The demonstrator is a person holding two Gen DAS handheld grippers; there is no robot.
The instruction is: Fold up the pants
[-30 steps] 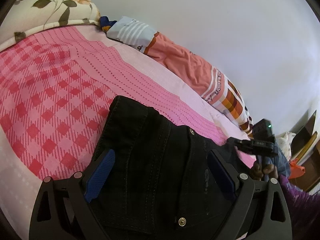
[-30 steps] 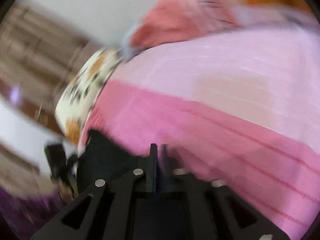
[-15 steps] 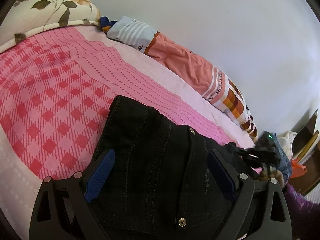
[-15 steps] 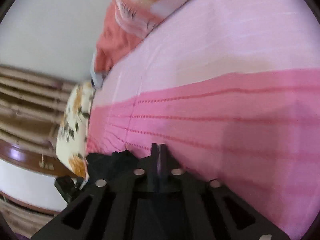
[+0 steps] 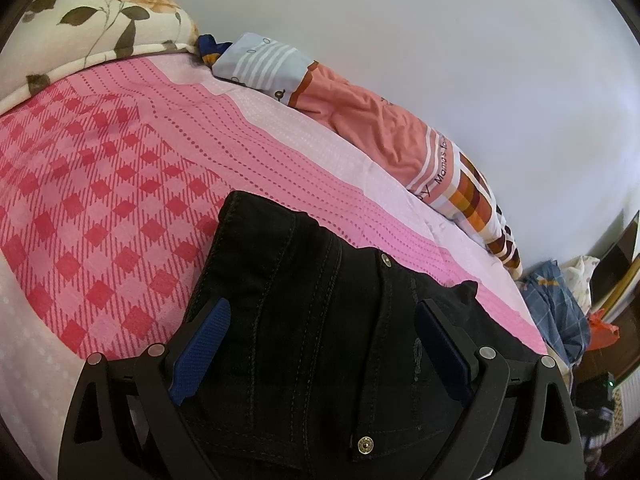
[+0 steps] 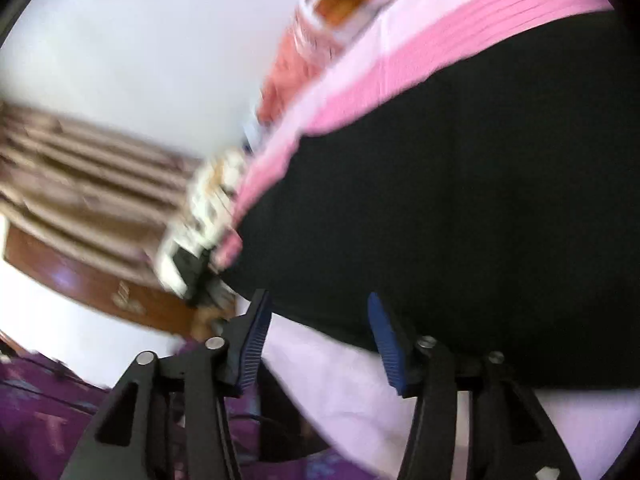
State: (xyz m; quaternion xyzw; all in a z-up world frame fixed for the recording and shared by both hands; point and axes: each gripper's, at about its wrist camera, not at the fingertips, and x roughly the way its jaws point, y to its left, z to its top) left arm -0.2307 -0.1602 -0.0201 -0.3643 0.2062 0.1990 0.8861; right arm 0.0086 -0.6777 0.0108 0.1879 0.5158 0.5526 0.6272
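Black jeans (image 5: 280, 248) lie on the pink checked bed sheet (image 5: 100, 200), waistband and rivets facing the left wrist camera. My left gripper (image 5: 322, 306) hovers over the waist with its blue pads spread wide on either side of the cloth, not pressing on it. In the blurred right wrist view, the pants (image 6: 460, 180) fill the right half as a dark mass. My right gripper (image 6: 318, 298) sits at their near edge by the bed's pale border. Its jaws are opening, and nothing is gripped between the pads.
A floral pillow (image 5: 100, 12) lies at the head of the bed. A rolled orange and striped quilt (image 5: 372, 120) runs along the white wall. Loose blue clothes (image 5: 556, 312) are piled past the bed's far end. Purple cloth (image 6: 40, 420) shows below the right gripper.
The right gripper, seen at the right of the left wrist view, has gone from that view. Its jaws went from shut to parted, and its view swung onto the black pants. The left gripper stayed still.
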